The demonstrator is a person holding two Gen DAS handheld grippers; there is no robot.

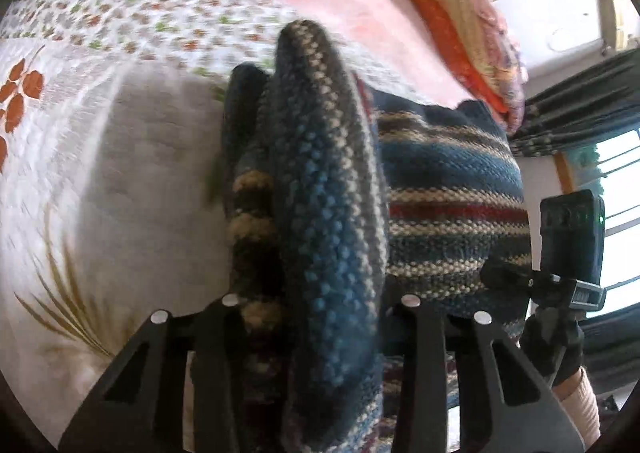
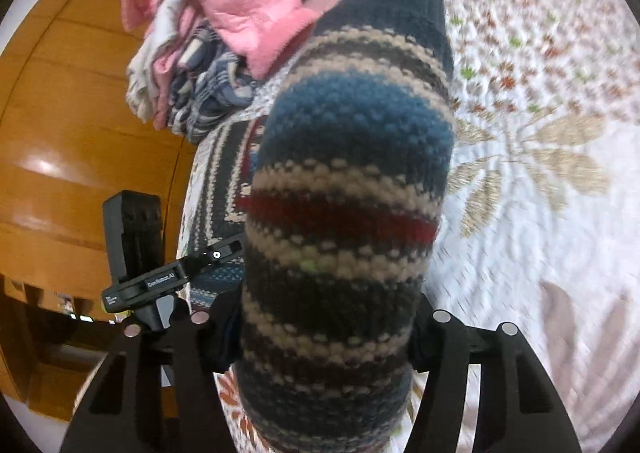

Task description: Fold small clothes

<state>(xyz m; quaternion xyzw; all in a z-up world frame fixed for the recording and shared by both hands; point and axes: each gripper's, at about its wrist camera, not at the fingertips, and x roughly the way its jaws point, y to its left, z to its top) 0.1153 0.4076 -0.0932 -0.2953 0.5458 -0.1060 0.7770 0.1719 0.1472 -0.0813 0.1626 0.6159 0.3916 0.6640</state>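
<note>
I see bare bedspread point(image 1: 120, 157) left, a clothes pile point(image 2: 208, 53) behind. Both my left tongs point(image 1: 320, 293) and right tongs point(image 2: 320, 309) clamp the sweater point(image 2: 344, 181).

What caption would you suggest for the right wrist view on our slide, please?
Right gripper holds a fold of the striped knit sweater above the floral bedsheet.
</note>
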